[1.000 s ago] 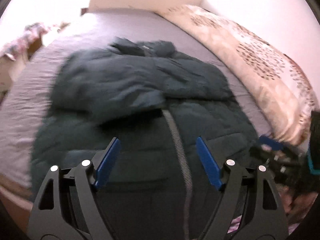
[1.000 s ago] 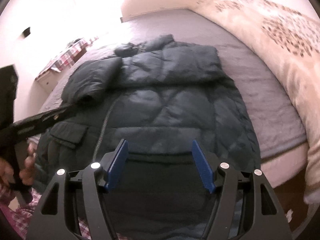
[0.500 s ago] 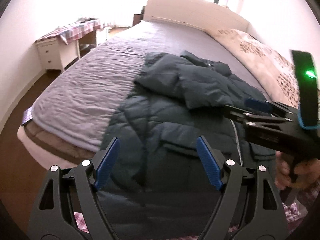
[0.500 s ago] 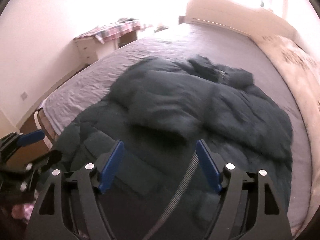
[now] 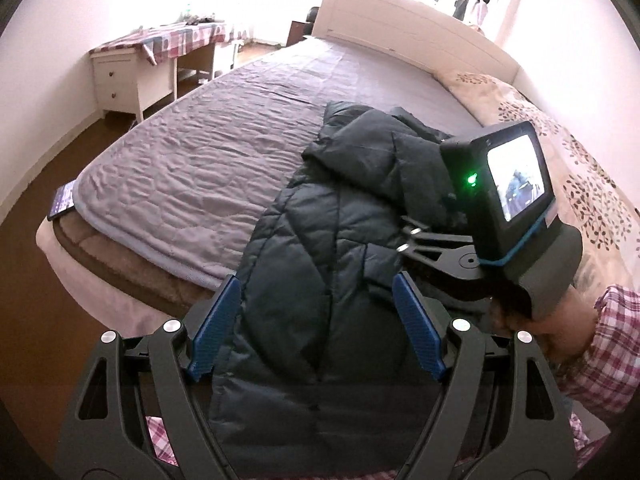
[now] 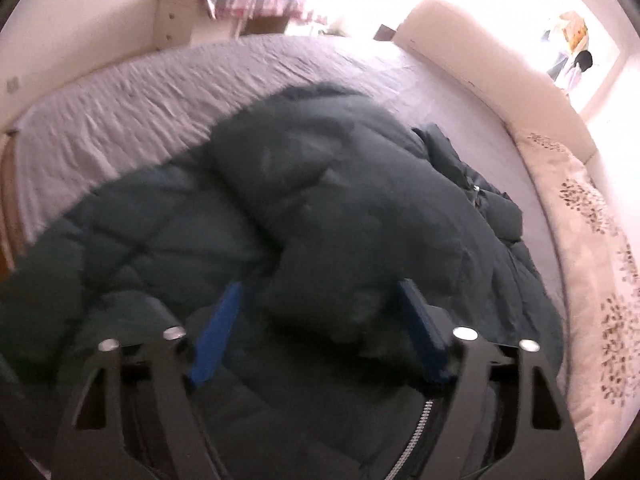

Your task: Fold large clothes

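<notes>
A dark quilted puffer jacket lies on the bed, its hem hanging over the near edge and one sleeve folded across its chest. My left gripper is open over the jacket's lower left side. My right gripper is open, close above the folded sleeve, with the zipper just below it. In the left wrist view the right gripper's body and camera sit over the jacket's middle, its fingertips hidden behind the body.
The bed has a grey quilted cover and a cream headboard. A floral duvet lies along the right side. A white desk with a plaid cloth stands at the left. A phone rests on the bed corner.
Both grippers have swung leftward. The right gripper has moved in low over the folded sleeve, and its body now fills the right of the left wrist view. Both stay open.
</notes>
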A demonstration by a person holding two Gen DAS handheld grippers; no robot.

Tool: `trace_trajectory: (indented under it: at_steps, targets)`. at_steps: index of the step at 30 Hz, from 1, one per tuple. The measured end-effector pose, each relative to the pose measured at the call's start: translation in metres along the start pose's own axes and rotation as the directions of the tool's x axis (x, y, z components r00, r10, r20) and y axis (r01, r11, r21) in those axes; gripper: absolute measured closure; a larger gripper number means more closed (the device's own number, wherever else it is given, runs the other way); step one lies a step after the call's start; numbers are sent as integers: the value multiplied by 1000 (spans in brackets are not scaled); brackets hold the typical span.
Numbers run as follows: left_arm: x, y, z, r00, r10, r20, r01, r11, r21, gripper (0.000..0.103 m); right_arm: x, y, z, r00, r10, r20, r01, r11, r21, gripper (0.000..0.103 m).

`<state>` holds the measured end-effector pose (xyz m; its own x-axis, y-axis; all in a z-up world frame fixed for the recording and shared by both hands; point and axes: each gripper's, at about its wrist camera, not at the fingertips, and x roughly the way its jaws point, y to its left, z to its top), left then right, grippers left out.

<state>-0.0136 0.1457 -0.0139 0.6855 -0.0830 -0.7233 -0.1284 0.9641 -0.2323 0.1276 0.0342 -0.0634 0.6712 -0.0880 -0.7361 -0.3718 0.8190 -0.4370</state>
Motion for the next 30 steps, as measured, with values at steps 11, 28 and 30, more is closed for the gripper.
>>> trace_trajectory:
  at_steps: [11, 28, 30]
  targets:
    - [-5, -20, 1, 1000, -3, 17, 2, 998, 59, 25, -49, -110, -22, 982, 157, 103, -186, 891, 413, 88]
    - [-8, -69, -1, 1000, 4, 17, -7, 976, 217, 25, -6, -222, -170, 913, 393, 109, -259, 353, 899, 61]
    - [-6, -72, -2, 1000, 6, 10, -8, 975, 223, 26, -8, -226, -178, 914, 384, 132, -267, 324, 908, 42]
